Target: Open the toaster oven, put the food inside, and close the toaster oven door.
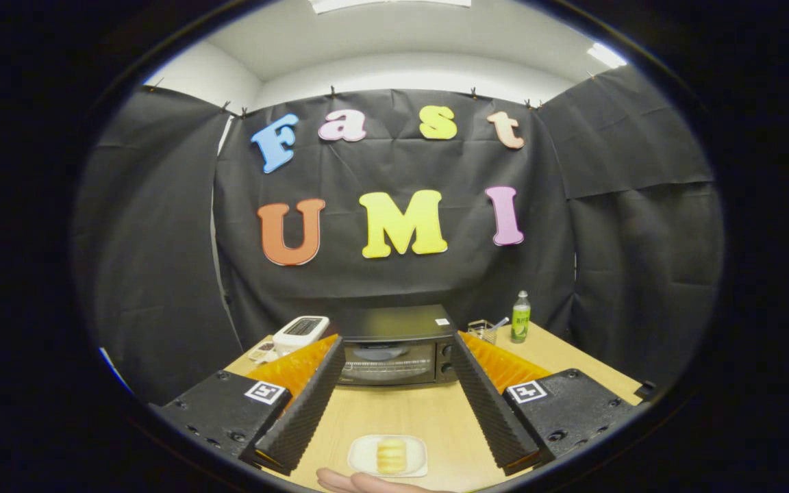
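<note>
- A hand [360,482] is showing at the very near edge of the tabletop [408,414], fingers lying just short of the plate.
- The tongs [394,356] are standing wide apart and holding nothing; the fingers are framing the work area from either side.
- A small white plate [361,457] carrying the food [392,456], a pale yellow ridged piece, is sitting on the tabletop between the two fingers, near their bases.
- The toaster oven [394,346] is sitting farther along the tabletop, beyond the fingertips and roughly centred between them; its glass door is looking shut, and control knobs are showing on its right side.
- Progress, as a judgement: nothing is done yet. The door is still needing to be opened, the food is still resting on its plate outside the oven, and the closing is coming last. The tongs are hovering well short of the door.
- Surface: a light wood-grain tabletop, with bare wood lying between plate and oven.
- Beside the oven on the left, a white device [301,331] is resting; what it is, I cannot tell.
- To the right of the oven, a small clear container [481,331] and a green bottle [520,317] are standing near the back edge.
- Room: black cloth is hanging behind and to both sides as the booth wall, with a pale wall and ceiling lights showing above it.
</note>
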Demonstrator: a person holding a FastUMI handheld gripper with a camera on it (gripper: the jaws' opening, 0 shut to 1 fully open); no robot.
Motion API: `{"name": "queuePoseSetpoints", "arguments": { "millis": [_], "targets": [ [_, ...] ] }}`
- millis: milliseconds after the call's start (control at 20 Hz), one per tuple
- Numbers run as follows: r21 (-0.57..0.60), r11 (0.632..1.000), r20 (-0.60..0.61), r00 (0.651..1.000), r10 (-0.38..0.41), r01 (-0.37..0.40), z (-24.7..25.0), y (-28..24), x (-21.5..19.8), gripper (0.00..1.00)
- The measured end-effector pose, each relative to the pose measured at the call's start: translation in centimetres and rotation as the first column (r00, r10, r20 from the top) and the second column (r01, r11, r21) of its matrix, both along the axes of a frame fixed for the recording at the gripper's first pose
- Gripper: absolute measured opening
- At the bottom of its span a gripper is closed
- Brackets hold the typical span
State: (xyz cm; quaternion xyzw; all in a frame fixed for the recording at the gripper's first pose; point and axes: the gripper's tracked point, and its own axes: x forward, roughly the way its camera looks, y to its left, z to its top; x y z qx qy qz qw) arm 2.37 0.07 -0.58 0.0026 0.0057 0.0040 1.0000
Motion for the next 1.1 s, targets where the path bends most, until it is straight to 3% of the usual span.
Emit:
{"name": "queuePoseSetpoints", "arguments": {
  "millis": [350,650,1100],
  "targets": [
    [-0.04,0.998,-0.025,0.999,-0.041,0.04,-2.3,-0.2,5.6,1.0],
    [-0.054,0.998,-0.128,0.992,-0.02,0.013,-7.1,1.2,12.8,1.0],
    [-0.028,0.997,-0.179,0.981,0.07,-0.076,-11.6,4.9,21.8,1.0]
  ]
}}
